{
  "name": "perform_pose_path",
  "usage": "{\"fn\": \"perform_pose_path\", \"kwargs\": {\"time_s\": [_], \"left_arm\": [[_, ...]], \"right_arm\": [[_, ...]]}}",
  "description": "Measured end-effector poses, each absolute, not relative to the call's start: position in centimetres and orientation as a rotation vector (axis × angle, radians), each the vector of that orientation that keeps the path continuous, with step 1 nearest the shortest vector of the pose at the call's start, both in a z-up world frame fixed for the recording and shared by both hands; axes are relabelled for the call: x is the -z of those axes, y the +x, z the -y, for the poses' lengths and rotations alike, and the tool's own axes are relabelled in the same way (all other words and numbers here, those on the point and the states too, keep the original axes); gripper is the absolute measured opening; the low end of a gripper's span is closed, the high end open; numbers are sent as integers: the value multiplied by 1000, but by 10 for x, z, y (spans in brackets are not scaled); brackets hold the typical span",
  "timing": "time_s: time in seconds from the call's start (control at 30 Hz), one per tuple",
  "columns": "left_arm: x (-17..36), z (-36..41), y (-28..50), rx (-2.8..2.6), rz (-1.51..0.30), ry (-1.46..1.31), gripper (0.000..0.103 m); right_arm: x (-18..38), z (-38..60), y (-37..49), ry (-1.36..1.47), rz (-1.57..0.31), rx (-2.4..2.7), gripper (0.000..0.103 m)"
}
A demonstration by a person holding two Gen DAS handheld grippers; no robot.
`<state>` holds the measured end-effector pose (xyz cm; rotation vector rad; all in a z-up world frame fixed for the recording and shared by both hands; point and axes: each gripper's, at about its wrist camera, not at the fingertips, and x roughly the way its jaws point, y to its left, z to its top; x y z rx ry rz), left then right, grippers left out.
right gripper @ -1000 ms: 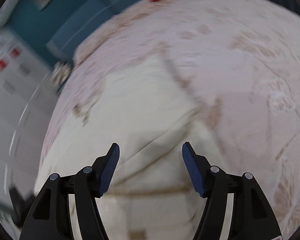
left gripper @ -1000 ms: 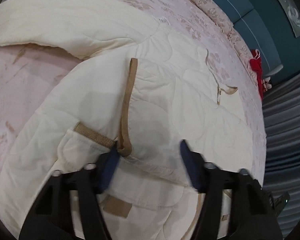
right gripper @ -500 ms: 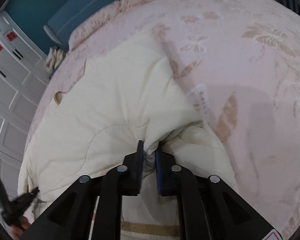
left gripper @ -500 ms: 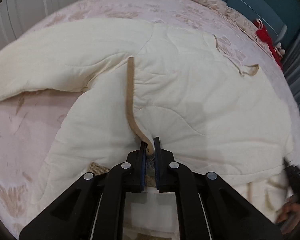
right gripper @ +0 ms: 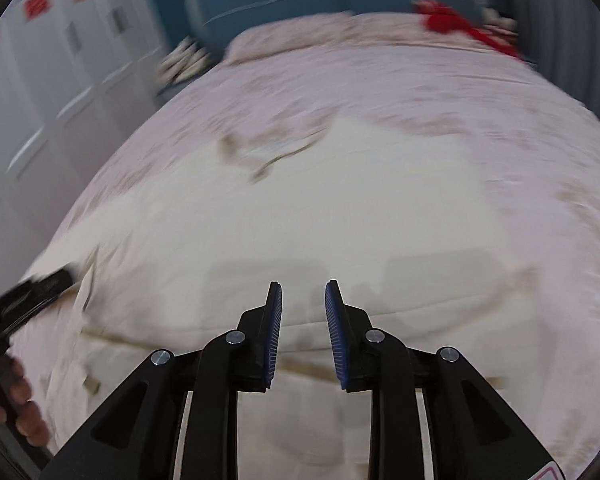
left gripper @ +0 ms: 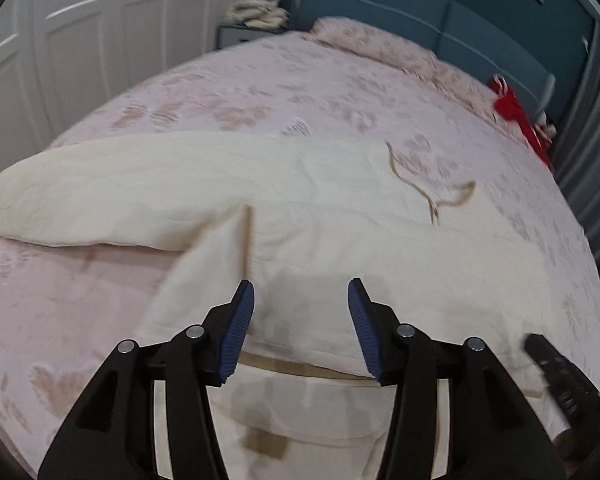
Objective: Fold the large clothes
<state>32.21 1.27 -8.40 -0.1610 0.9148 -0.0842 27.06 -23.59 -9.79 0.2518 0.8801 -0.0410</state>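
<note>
The cream quilted garment (left gripper: 340, 240) is spread across the pink bed (left gripper: 260, 80), w/ a fold already laid: the near hem area is doubled over, leaving a straight folded edge just ahead of both tools, and a lower layer w/ tan trim (left gripper: 300, 368) is exposed beneath it. One sleeve (left gripper: 100, 192) is stretched out flat to the left side, probably so it can be brought in over the body as a later fold. A thin tan drawstring (left gripper: 432, 196) is left loose near the far edge of the garment. The left gripper (left gripper: 301, 322) is held above the folded edge w/ jaws wide apart and nothing between them. The right gripper (right gripper: 303, 330) is held over the same edge, jaws parted by a narrower gap, also empty; its view is motion-blurred, so fabric detail there can't be made out. Both tools are kept low and near the fold, likely so the crease can be checked or the next grab point picked w/o a long reach. Task is judged partly done: one fold in place, sleeve not yet tucked. A red item (left gripper: 516, 116) is seen by the headboard (left gripper: 420, 12), well apart from the work.
</note>
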Motion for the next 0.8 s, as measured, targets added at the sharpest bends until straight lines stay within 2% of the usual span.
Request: {"fn": "perform_pose_path", "kwargs": {"time_s": [0.17, 0.27, 0.8], "left_arm": [[135, 15, 330, 88, -992, -54, 46], [153, 17, 324, 92, -962, -21, 47], [170, 41, 320, 54, -838, 62, 51]], "right_arm": [[139, 195, 292, 147, -954, 23, 17], [157, 195, 290, 138, -948, 30, 15], [173, 185, 287, 70, -853, 73, 14]]}}
